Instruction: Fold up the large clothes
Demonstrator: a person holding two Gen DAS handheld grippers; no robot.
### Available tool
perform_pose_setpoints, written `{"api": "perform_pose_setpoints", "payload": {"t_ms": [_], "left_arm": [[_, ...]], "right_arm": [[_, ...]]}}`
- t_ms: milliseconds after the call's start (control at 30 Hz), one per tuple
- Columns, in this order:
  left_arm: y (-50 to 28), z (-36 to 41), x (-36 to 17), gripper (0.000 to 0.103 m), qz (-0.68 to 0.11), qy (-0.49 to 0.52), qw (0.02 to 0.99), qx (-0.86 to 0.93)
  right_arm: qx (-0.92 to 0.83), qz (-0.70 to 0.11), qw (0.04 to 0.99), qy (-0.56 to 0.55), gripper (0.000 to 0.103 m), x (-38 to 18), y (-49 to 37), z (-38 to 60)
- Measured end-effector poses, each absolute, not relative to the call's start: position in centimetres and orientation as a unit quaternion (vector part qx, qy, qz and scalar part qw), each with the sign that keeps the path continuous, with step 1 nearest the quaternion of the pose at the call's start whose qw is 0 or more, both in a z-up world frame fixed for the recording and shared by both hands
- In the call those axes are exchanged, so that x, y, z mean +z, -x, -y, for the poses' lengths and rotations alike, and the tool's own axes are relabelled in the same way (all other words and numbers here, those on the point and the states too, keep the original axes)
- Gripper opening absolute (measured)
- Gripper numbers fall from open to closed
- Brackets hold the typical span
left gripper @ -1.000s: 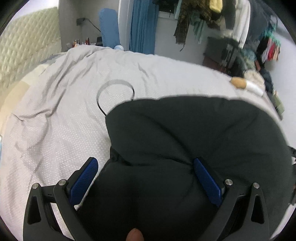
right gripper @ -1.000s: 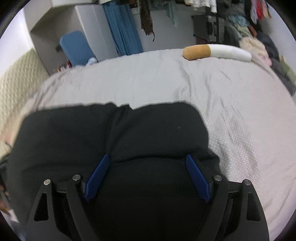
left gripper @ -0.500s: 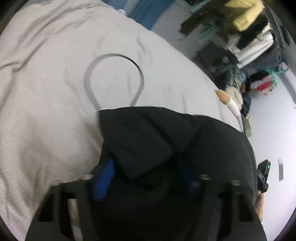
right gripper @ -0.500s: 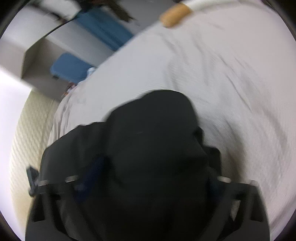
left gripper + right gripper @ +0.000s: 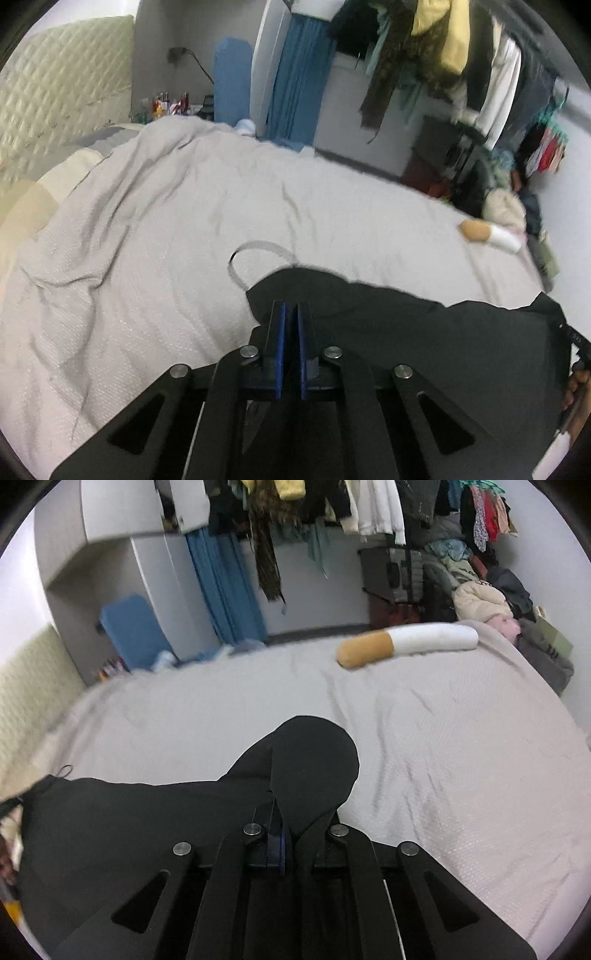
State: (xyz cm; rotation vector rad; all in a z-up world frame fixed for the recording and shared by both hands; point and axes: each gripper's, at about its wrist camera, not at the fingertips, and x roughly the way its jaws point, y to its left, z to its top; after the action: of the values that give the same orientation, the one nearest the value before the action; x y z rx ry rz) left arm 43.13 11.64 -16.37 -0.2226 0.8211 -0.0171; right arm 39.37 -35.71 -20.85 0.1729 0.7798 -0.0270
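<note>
A large black garment point(image 5: 424, 332) lies at the near edge of a grey bedspread point(image 5: 166, 240). My left gripper point(image 5: 291, 314) is shut on the garment's left corner, blue pads pressed together. In the right wrist view the same black garment point(image 5: 122, 830) stretches to the left, and my right gripper point(image 5: 291, 812) is shut on its right corner, with a rounded flap of cloth point(image 5: 314, 753) standing up over the fingers. The garment hangs taut between the two grippers. A grey cord loop point(image 5: 258, 251) pokes out from under the garment.
A cigarette-shaped pillow point(image 5: 406, 644) lies at the bed's far right side. A padded headboard point(image 5: 62, 110) is at the left. A rack of hanging clothes point(image 5: 332, 513) and piles of clothes point(image 5: 491, 598) stand beyond the bed. A blue board point(image 5: 232, 77) leans on the wall.
Both grippers have closed on the garment's near corners and lifted. The garment, earlier spread flat on the bed, is now raised and stretched between them.
</note>
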Motion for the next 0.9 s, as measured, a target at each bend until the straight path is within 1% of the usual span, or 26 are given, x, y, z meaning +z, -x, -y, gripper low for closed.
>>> {"api": "perform_pose_setpoints", "payload": {"t_ms": [167, 233, 367, 400, 433, 500, 567, 600, 633, 667, 700, 733, 767, 800, 833, 900], "left_arm": [[-43.8, -10.4, -21.2, 0.004, -0.448, 0.104, 0.888, -0.014], [-43.8, -10.2, -22.7, 0.004, -0.460, 0.107, 0.881, -0.017], [-43.8, -10.1, -23.2, 0.002, -0.460, 0.104, 0.881, -0.028], [-43.6, -10.0, -22.8, 0.006, -0.456, 0.100, 0.884, -0.031], [-43.3, -9.9, -22.4, 0.008, -0.452, 0.097, 0.886, -0.032], [-42.7, -9.9, -21.5, 0.008, -0.450, 0.100, 0.886, -0.038], [-41.8, -9.9, -20.1, 0.008, -0.450, 0.115, 0.884, -0.048], [-41.5, -9.8, -19.3, 0.008, -0.448, 0.118, 0.885, -0.050], [-41.1, -9.7, -18.5, 0.009, -0.444, 0.117, 0.887, -0.051], [-40.3, -9.5, -17.3, 0.010, -0.437, 0.111, 0.891, -0.049], [-39.6, -9.5, -16.5, 0.018, -0.432, 0.104, 0.895, -0.047], [-38.9, -9.2, -15.6, 0.041, -0.427, 0.098, 0.898, -0.046], [-38.3, -9.0, -14.6, 0.055, -0.422, 0.094, 0.901, -0.045], [-37.4, -8.7, -13.5, 0.077, -0.416, 0.091, 0.904, -0.047], [-36.4, -8.3, -12.2, 0.082, -0.405, 0.088, 0.909, -0.049], [-34.6, -7.7, -9.9, 0.082, -0.388, 0.081, 0.916, -0.052]], "right_arm": [[-0.033, -0.430, 0.900, -0.062, 0.004, -27.0, -40.2, 35.3], [-0.032, -0.444, 0.893, -0.063, 0.004, -28.5, -40.3, 35.4], [-0.029, -0.455, 0.887, -0.072, 0.006, -29.2, -40.2, 35.6], [-0.028, -0.455, 0.887, -0.076, 0.007, -29.0, -40.2, 35.5], [-0.026, -0.454, 0.887, -0.085, 0.009, -28.7, -39.9, 35.8], [-0.019, -0.450, 0.886, -0.107, 0.013, -28.1, -39.2, 36.2], [-0.006, -0.447, 0.883, -0.142, 0.028, -27.2, -38.4, 36.8], [-0.004, -0.445, 0.883, -0.151, 0.033, -26.8, -38.0, 36.9], [-0.004, -0.441, 0.884, -0.156, 0.048, -26.0, -37.3, 37.0], [-0.004, -0.435, 0.887, -0.155, 0.068, -25.1, -36.8, 36.9], [-0.004, -0.427, 0.891, -0.152, 0.073, -24.2, -36.2, 36.6], [-0.002, -0.417, 0.896, -0.150, 0.075, -23.1, -35.5, 36.4], [0.002, -0.410, 0.900, -0.149, 0.076, -22.0, -34.8, 36.2], [0.003, -0.406, 0.902, -0.147, 0.077, -21.1, -34.4, 36.1], [0.000, -0.401, 0.905, -0.140, 0.080, -19.9, -33.7, 35.8], [-0.005, -0.384, 0.915, -0.124, 0.084, -17.5, -32.6, 35.4]]}}
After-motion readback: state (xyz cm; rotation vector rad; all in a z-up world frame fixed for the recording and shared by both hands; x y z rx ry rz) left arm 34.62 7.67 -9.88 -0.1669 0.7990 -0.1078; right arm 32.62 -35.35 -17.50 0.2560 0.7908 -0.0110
